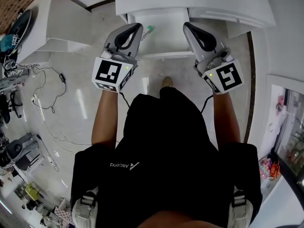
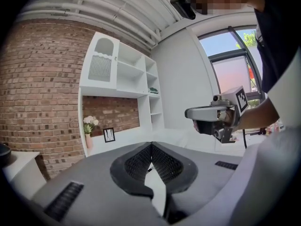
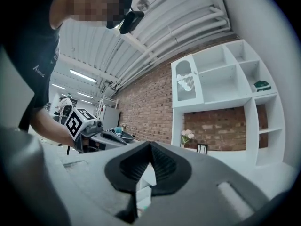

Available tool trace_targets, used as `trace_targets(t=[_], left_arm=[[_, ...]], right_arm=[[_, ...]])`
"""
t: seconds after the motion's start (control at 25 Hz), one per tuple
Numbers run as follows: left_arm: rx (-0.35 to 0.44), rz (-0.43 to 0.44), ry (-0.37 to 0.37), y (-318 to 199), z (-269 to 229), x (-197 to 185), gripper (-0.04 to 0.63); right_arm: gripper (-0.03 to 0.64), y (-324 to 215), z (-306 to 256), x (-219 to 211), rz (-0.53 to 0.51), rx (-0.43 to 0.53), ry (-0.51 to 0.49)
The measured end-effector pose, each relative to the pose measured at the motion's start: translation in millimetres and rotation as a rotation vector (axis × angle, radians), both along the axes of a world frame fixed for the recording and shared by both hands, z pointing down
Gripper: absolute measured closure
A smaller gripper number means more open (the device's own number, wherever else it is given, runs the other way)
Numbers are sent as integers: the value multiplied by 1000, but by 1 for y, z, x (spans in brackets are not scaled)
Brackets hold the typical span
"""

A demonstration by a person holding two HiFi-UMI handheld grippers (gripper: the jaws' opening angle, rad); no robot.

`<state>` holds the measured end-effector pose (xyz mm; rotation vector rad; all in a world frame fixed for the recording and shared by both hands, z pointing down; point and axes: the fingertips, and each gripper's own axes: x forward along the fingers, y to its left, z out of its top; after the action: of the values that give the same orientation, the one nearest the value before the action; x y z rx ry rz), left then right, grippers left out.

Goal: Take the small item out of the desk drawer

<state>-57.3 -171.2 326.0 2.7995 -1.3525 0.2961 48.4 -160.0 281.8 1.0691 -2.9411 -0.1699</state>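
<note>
In the head view a white desk drawer (image 1: 164, 54) stands pulled out below the desk top (image 1: 204, 1). A small item with a green end (image 1: 149, 31) lies inside at the drawer's left. My left gripper (image 1: 135, 28) hovers over the drawer's left side, just left of the item. My right gripper (image 1: 188, 27) is held over the drawer's right edge. Both are shut with nothing between the jaws, as the left gripper (image 2: 151, 147) and right gripper (image 3: 150, 146) show in their own views. Each view also catches the other gripper, the right (image 2: 214, 119) and the left (image 3: 91, 128).
A white shelf unit (image 2: 120, 74) stands against a brick wall (image 2: 42, 88), with a vase of flowers (image 2: 88, 126) and a small picture frame (image 2: 109, 134) on the desk. Cables (image 1: 47, 94) and equipment litter the floor at left. The person's foot (image 1: 167, 82) is below the drawer.
</note>
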Motion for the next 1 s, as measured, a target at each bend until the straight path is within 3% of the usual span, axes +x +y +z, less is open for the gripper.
trace_targets(t=[0.32,0.72,1.0], left_arm=[[-158,-35,-89,-37,62,0,597],[-369,-28,-233,-72,153,-4,590],[-489,12,-332,-93,218,-7,512]], right_arm=[[615,-22,15,5,-13,-37,-21],[615,-41,29,15,43,-75,-17],[615,-59,50,15,66,-124,3]])
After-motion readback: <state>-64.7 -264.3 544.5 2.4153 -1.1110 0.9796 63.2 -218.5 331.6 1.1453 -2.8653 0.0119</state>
